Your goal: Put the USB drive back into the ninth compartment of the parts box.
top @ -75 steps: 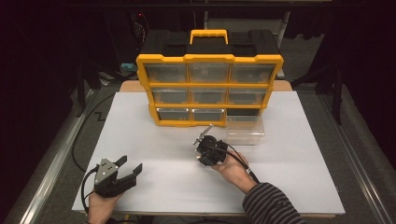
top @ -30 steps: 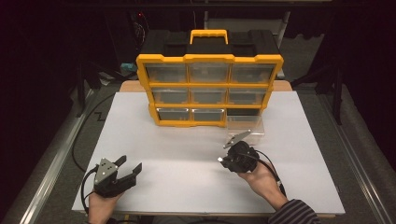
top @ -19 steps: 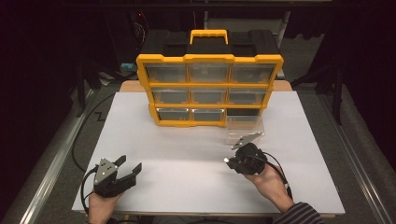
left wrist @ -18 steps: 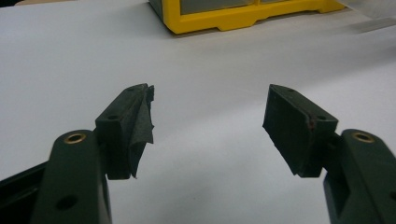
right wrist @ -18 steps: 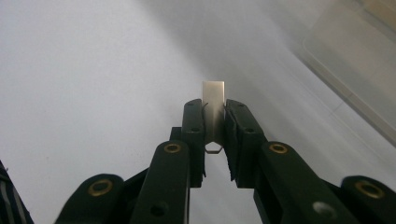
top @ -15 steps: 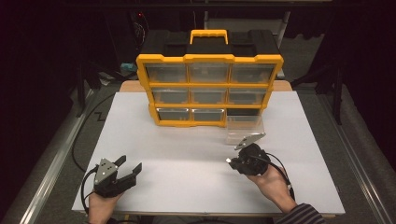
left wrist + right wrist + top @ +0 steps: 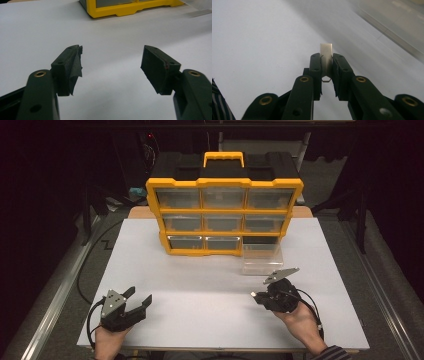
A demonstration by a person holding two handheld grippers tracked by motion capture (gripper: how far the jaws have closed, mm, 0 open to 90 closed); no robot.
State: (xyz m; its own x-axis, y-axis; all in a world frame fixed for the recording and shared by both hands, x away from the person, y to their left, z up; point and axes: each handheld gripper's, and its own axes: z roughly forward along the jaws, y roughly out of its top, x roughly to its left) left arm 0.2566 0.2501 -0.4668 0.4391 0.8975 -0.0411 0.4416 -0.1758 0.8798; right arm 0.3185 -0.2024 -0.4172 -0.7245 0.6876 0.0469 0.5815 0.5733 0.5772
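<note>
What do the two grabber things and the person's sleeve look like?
Both are black. The left gripper has chunky jaws with brass-coloured rivets, dark pads, a grey three-cornered plate on top and a black cable trailing behind. The right gripper has a grey plate and black cable too. The sleeve is dark with thin pale stripes.

A yellow drawer organiser (image 7: 224,215) is standing at the far side of the white table (image 7: 200,290). A clear drawer (image 7: 262,258) is lying pulled out, just beside the organiser's lower right corner.
</note>
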